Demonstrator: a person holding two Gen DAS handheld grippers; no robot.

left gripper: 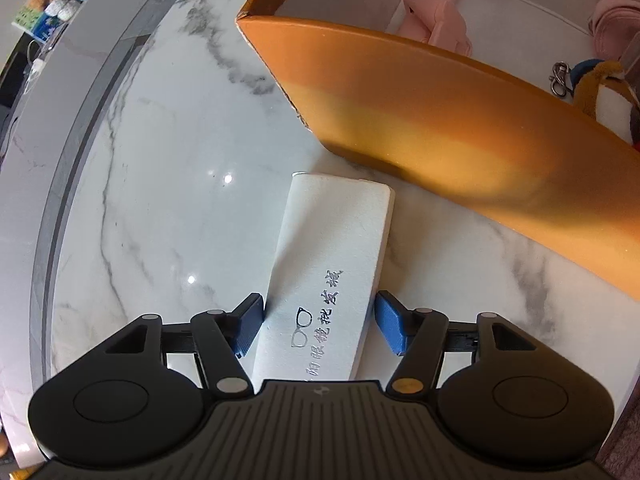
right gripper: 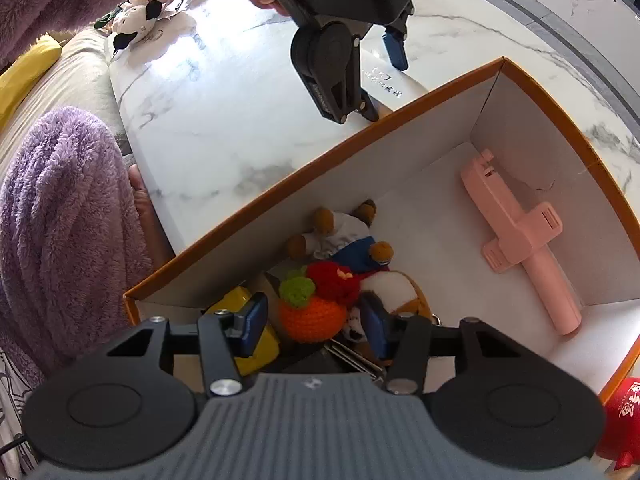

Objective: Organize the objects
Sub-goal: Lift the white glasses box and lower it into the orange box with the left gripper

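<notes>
Fingers [left gripper: 319, 322] straddle white glasses case [left gripper: 332, 272], left pad touching, right apart | I centre, then squeeze | right gripper [right gripper: 316, 326] open, empty.

Near end of white case [left gripper: 328, 280] hidden under left gripper [left gripper: 320, 326] body, pink holder [left gripper: 436, 12] partly behind orange box [left gripper: 440, 132] wall, plush toy [left gripper: 600, 92] cut by frame edge, yellow item [right gripper: 248, 336] in box mostly covered by right gripper [right gripper: 314, 326], shelf clutter beyond box too small to identify
</notes>
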